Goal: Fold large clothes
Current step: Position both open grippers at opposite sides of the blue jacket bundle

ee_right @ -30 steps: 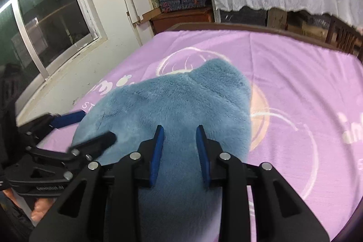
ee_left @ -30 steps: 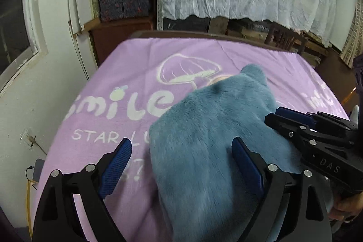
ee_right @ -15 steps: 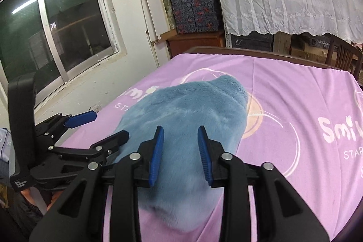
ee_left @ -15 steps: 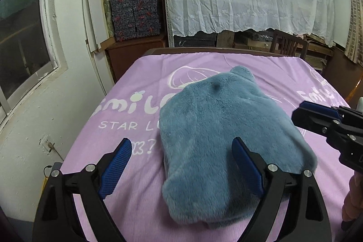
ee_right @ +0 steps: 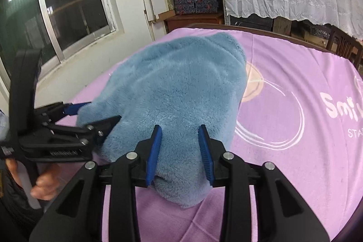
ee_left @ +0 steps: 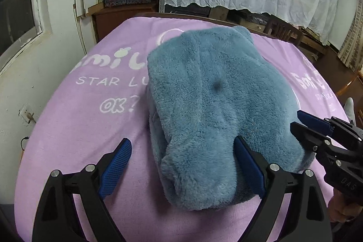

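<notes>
1. Left wrist view: the left gripper (ee_left: 181, 168) stands wide open, pads clear on both sides of the near end of the fleece (ee_left: 213, 110). Nothing is pinched. The right pad sits just beside the pile, maybe brushing it; the left pad hangs over bare blanket (ee_left: 74, 128).

2. Right wrist view: the right gripper (ee_right: 180, 152) has its jaws parted narrowly, with a gap between the pads and no cloth gripped in it. The fleece shows through the gap. It hovers at the bundle's near right side.

3. The fleece is a thick blue plush garment, already folded into a plump bundle. It lies around the middle of the blanket, its near end towards the near edge and its far end close to the far edge.

4. Handling, as I judge it: soft, floppy and springy. It is light for its bulk and will sag from any single hold. The deep pile should give the ribbed pads good bite, so slipping is unlikely.

5. Where to grab: the rounded near end is several layers thick. A shallow pinch would lift only the top layer and undo the fold, so each gripper should take a near corner deep, with all layers between the pads.

6. Fragile? No, though it will spring open if released loosely.
</notes>
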Available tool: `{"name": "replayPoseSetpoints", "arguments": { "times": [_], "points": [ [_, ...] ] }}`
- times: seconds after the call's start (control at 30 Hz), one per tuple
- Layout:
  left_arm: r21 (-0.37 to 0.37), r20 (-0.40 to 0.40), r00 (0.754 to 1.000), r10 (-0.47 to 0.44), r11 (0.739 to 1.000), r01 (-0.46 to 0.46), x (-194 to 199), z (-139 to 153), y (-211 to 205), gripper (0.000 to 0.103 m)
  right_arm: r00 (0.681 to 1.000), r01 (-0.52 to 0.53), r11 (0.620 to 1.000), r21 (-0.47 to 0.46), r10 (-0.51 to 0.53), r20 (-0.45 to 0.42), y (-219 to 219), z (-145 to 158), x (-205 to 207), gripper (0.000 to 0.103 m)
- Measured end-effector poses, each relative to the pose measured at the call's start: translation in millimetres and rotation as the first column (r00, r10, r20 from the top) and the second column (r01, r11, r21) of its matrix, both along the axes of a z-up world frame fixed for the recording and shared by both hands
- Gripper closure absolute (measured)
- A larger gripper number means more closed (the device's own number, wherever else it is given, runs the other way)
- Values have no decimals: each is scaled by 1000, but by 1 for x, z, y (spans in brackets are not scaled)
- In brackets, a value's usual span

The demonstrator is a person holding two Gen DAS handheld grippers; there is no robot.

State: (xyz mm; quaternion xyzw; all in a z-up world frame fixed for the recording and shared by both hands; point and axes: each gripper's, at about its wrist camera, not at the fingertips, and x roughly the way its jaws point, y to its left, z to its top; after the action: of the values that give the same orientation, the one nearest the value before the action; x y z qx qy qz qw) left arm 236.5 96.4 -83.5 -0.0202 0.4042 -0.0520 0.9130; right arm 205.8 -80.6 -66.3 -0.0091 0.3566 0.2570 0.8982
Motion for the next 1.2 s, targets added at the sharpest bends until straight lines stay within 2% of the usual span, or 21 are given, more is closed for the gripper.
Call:
{"name": "replayPoseSetpoints", "arguments": {
  "times": [0.17,0.37,0.4,0.43,0.47,0.6,0.67,0.73,0.83,0.9,0.97,1.2],
  "points": [
    [62,34,999,5,998,-7,-5,0,-10,11,1000,-4,1000,12,4,-8,-2,0,2,70],
    [18,23,1000,11,1000,-11,-3,1,-7,8,1000,-11,999,34,11,1,-6,3,3,67],
    [9,21,1000,17,1000,-17,-3,1,-5,7,1000,-3,999,38,3,11,-8,5,3,60],
    [0,18,1000,22,1000,-22,-2,1,-2,5,1000,13,999,35,-14,25,-9,7,2,48],
    [-15,14,1000,26,1000,-26,-2,1,2,4,999,25,999,29,-26,34,-11,9,2,42],
    [-131,-6,999,37,991,-37,0,7,23,3,998,33,996,80,-37,44,-22,17,3,36],
    [-184,-16,999,50,982,-52,-1,14,35,4,998,41,992,117,-47,51,-30,21,4,26],
    [-200,-10,998,62,978,-63,-3,23,44,4,996,61,986,158,-70,51,-41,25,6,18],
    [-261,0,999,52,964,-50,-4,40,59,4,997,77,969,237,-80,3,-55,26,12,13],
    [-326,-9,1000,21,945,-23,0,45,67,4,995,96,950,298,-83,-54,-66,22,20,12],
    [-359,-25,1000,7,933,-16,5,45,70,4,991,119,932,341,-88,-105,-74,18,27,12],
    [-373,-98,995,-20,928,-18,18,21,63,4,977,152,898,413,-72,-202,-85,6,36,10]
  ]
}}
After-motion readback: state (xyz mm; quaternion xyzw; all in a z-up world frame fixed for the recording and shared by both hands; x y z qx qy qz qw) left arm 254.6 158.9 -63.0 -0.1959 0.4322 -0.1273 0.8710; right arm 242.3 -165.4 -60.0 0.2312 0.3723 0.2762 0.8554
